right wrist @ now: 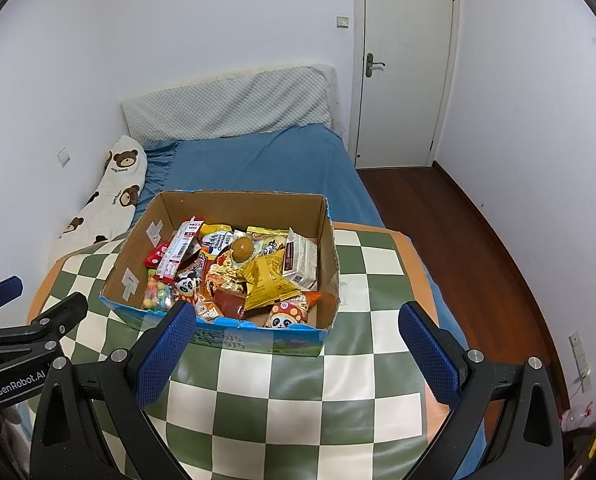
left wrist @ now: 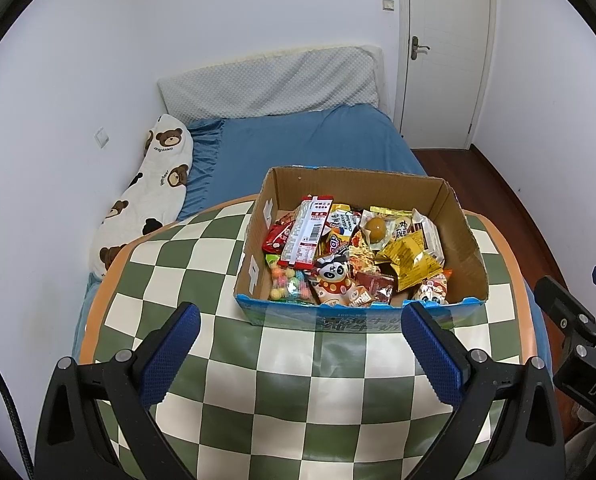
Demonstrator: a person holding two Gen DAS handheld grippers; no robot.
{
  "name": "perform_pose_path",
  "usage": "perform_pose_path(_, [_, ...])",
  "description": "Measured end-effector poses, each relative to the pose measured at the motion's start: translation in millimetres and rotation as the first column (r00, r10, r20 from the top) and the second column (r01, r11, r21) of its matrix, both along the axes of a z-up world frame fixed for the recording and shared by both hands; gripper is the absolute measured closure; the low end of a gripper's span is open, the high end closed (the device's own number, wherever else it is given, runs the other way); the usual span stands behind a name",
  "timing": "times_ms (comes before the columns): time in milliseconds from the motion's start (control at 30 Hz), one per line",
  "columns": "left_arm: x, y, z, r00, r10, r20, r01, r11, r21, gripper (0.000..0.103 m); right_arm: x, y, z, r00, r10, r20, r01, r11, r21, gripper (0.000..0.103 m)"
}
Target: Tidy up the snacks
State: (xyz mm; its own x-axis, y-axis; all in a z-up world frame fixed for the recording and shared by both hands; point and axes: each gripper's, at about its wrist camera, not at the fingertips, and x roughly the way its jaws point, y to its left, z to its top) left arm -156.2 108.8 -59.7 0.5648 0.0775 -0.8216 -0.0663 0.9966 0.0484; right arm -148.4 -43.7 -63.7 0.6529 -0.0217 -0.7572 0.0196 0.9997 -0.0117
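Both sets of fingers are standing wide apart and holding nothing: left gripper (left wrist: pixel 300 344) is hovering low centre in its view, right gripper (right wrist: pixel 298 344) likewise in its own. Each is also showing at the edge of the other's frame.

The snacks (left wrist: pixel 354 256) are all sitting piled inside the cardboard box (left wrist: pixel 464 256), centre-right in the left view and centre-left in the right view. The box is resting on the checkered counter (left wrist: pixel 186 264); I'm seeing no packets loose on the cloth. That fits either a box waiting to be sorted out or a box everything has been gathered into, so I'm not calling a stage.

If you're reaching in:
- You're looking at a loose, overlapping heap. Take whatever is lying topmost, e.g. the long red-and-white packet (left wrist: pixel 306 236) at the left of the pile, or the crumpled yellow bag (left wrist: pixel 412 258) at the right.
- Foil and film are slippery and crush easily; pinch a sealed edge, not the puffed middle.
- The egg pack (left wrist: pixel 374 226) at the back is looking rounded, so grip its flat margin.
- Come in from above; the box walls are blocking side approaches, and the near rim is low but ragged.
- The box is light, so it's likely sliding if you drag; brace it with the free fingers.
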Motion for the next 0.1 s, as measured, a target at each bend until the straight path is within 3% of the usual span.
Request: perform_pose_path(100, [-0.3, -1.5, -2.1, 1.000, -0.003, 0.004, 0.003, 1.000, 0.000, 0.000, 1.1, 1.3, -0.4, 1.000, -0.001, 0.002, 0.001, 1.000, -0.006, 0.000])
